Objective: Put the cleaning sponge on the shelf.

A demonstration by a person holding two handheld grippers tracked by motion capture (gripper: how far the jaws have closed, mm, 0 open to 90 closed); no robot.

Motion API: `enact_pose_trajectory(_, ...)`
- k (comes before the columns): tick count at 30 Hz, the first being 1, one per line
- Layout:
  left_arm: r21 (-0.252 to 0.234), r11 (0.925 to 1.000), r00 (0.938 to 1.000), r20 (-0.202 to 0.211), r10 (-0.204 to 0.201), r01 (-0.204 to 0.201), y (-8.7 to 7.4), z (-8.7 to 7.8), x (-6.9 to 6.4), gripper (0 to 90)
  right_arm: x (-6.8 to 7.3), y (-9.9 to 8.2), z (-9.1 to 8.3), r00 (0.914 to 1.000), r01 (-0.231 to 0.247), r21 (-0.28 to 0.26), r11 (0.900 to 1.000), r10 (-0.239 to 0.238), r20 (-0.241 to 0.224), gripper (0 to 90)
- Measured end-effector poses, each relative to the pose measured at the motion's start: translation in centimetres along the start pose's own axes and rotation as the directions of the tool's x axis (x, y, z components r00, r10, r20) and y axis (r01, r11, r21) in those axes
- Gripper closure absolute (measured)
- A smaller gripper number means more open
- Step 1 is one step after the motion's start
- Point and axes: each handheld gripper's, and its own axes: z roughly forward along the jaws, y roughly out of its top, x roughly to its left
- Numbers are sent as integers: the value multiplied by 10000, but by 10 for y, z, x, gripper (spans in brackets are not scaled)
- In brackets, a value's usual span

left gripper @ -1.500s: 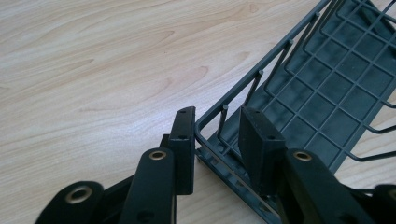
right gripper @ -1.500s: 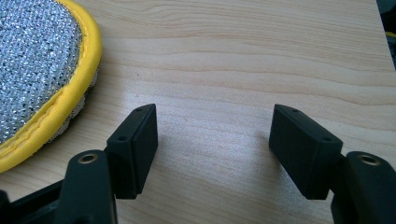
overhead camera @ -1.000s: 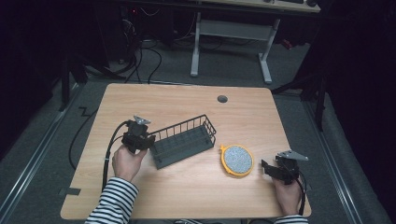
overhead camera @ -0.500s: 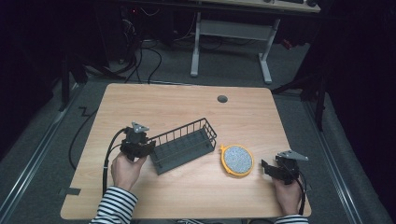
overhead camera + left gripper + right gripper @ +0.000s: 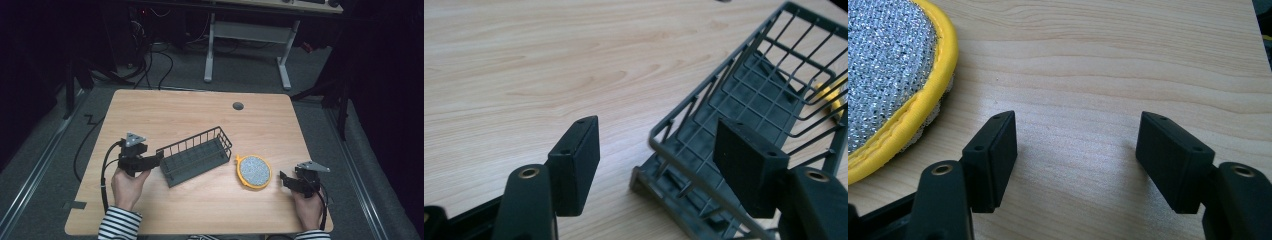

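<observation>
Both grippers are held wide-jawed: left gripper [image 5: 159, 158] straddling the wire basket [image 5: 196, 155] end rim, right gripper [image 5: 283, 177] beside the scouring pad [image 5: 253, 171].

Both grippers black, boxy, hand-held. Left gripper [image 5: 150, 161] carries a grey three-cornered plate [image 5: 132, 138] on top; a black cable [image 5: 104, 172] loops from its back down past the wrist. Right gripper [image 5: 283, 177] has the same kind of grey plate [image 5: 313, 166], with a thin black cable [image 5: 325, 207] along the hand. Jaws end in flat rectangular black pads [image 5: 574, 162], each with small screw holes; brass-coloured inserts [image 5: 941, 169] sit in the jaw arms behind them. Sleeves [image 5: 118, 226] striped black and white at both cuffs.
</observation>
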Motion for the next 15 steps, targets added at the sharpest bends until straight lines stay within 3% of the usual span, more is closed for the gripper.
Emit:
enact_pose_trajectory(7,-517,9975,9987,-163,-491,482,-17,-22,24,354,0,0,0,10000,-6,-4,10000,6,8,331)
enact_pose_trajectory(15,-452,9953,9946,-543,-884,860,-42,-23,43,354,0,0,0,10000,-57,-38,10000,57,9,351)
